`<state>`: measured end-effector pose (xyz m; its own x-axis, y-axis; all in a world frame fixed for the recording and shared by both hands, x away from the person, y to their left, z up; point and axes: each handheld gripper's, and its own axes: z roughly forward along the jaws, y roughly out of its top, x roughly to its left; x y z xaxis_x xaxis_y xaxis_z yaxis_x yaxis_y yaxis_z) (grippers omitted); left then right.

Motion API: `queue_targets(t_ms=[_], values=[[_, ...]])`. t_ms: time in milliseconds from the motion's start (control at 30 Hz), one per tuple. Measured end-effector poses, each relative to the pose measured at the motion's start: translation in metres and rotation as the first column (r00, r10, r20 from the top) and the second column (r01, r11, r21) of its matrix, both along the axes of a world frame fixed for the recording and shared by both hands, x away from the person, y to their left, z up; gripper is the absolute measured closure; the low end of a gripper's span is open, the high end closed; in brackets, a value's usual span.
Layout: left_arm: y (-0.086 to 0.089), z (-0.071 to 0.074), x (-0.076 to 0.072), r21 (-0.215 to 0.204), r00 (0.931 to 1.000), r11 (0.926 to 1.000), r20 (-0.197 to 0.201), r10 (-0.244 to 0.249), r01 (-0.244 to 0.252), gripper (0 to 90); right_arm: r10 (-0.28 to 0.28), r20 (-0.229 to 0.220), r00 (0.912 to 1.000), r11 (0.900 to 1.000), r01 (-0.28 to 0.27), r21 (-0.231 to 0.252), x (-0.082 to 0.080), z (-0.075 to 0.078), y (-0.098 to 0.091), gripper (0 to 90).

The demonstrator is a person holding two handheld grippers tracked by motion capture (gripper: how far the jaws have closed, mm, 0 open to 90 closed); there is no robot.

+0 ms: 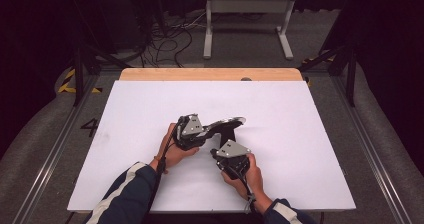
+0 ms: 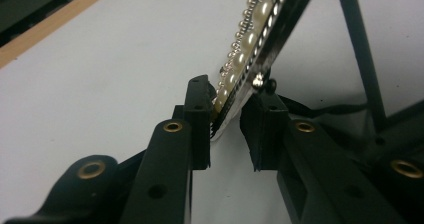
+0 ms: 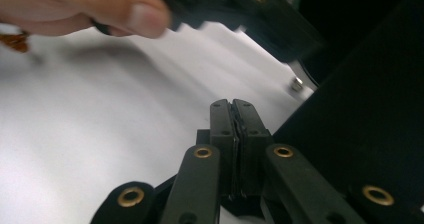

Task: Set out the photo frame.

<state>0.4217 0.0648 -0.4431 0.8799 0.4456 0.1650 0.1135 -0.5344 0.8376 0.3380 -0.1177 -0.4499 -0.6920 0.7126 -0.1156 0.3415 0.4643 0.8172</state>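
White board covers the wide desk, a strip of pale wood showing along its far edge. Near the middle stands a black stand with a thin upright rod; a black band studded with pearl beads slants across it. The left gripper, held in the person's left hand, has its fingers narrowed around the band's lower end, one touching the beaded face. The right gripper sits just beside the stand's base, its fingers pressed together on a thin dark edge I cannot identify.
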Motion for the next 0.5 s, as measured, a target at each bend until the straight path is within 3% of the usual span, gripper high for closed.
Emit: queue_targets(t_ms=[167, 500], values=[[0.000, -0.001, -0.003, -0.003, 0.9999, 1.0000, 0.005, 0.009, -0.009, 77.5, -0.005, -0.031, 0.9995, 0.9997, 0.005, 0.024, 0.004, -0.001, -0.012, 89.2], [-0.004, 0.003, -0.013, 0.056, 0.9995, 0.9984, 0.033, 0.004, -0.006, 77.2, -0.013, -0.067, 0.9976, 0.9991, 0.016, 0.040, 0.009, 0.001, -0.029, 90.0]])
